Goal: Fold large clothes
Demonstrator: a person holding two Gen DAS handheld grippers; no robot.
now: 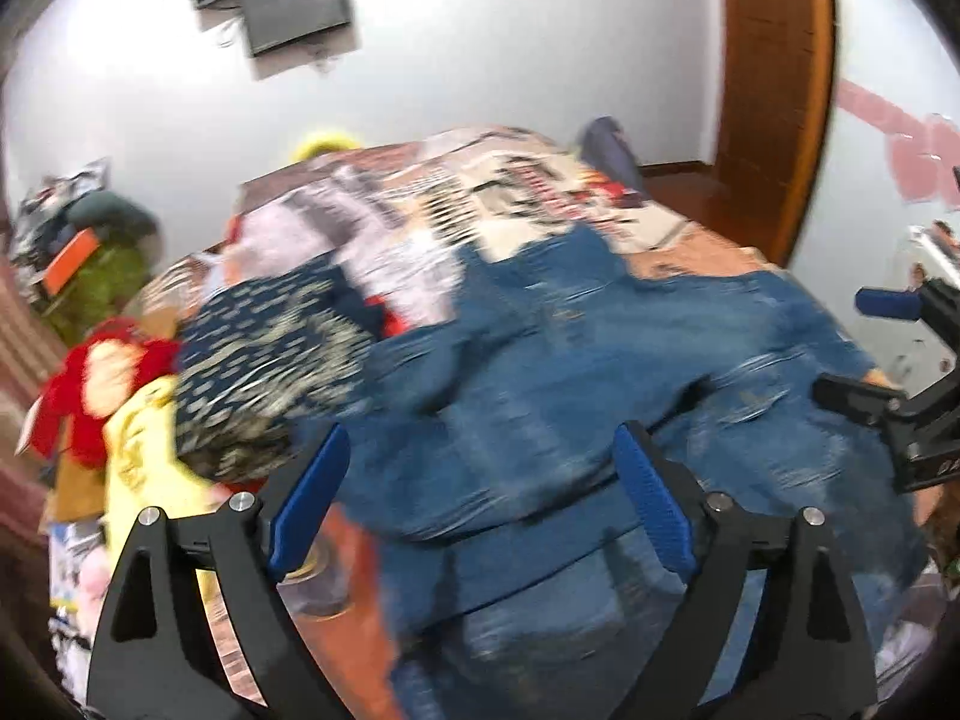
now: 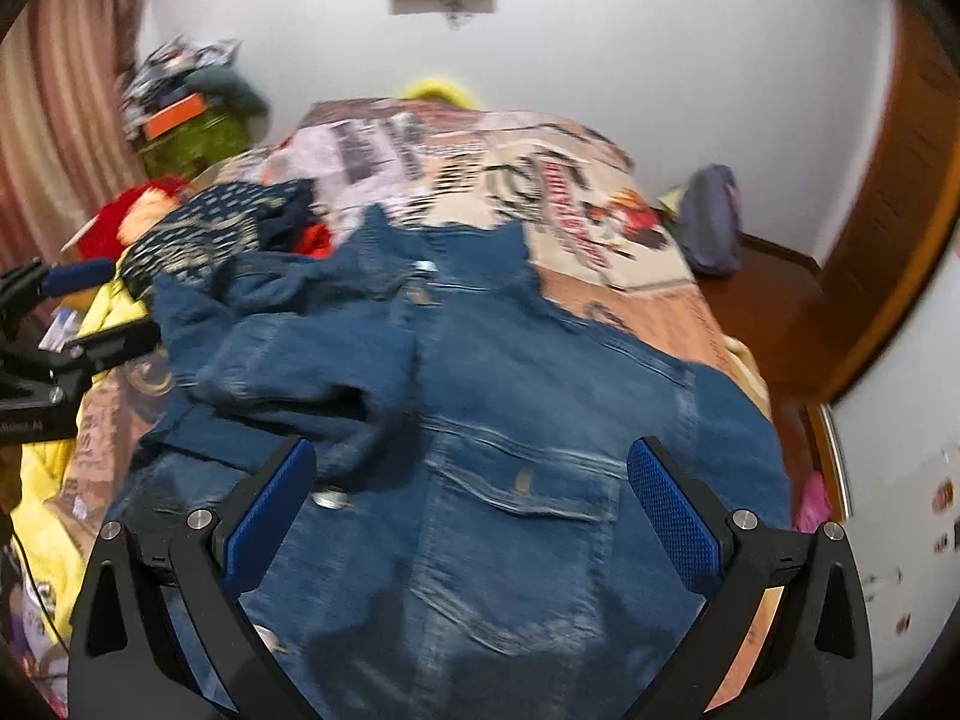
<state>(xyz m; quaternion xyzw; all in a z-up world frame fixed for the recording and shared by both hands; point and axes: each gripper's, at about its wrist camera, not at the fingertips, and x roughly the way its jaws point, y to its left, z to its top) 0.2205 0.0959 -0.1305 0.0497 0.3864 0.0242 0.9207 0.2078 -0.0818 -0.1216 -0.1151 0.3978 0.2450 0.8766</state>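
Both left gripper (image 1: 480,498) and right gripper (image 2: 471,510) spread wide, pinching nothing, above crumpled blue denim jacket (image 2: 480,360). Risk: snagging bunched sleeve (image 2: 300,354) at left of frame, dragging neighbouring navy patterned cloth (image 2: 204,228) along.

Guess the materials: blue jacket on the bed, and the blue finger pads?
Blue jacket: looks like washed denim, matte, with faded seams, stitched pocket flap and metal buttons. Blue finger pads: probably rubber or moulded plastic, matte, with a fine dimpled grid.
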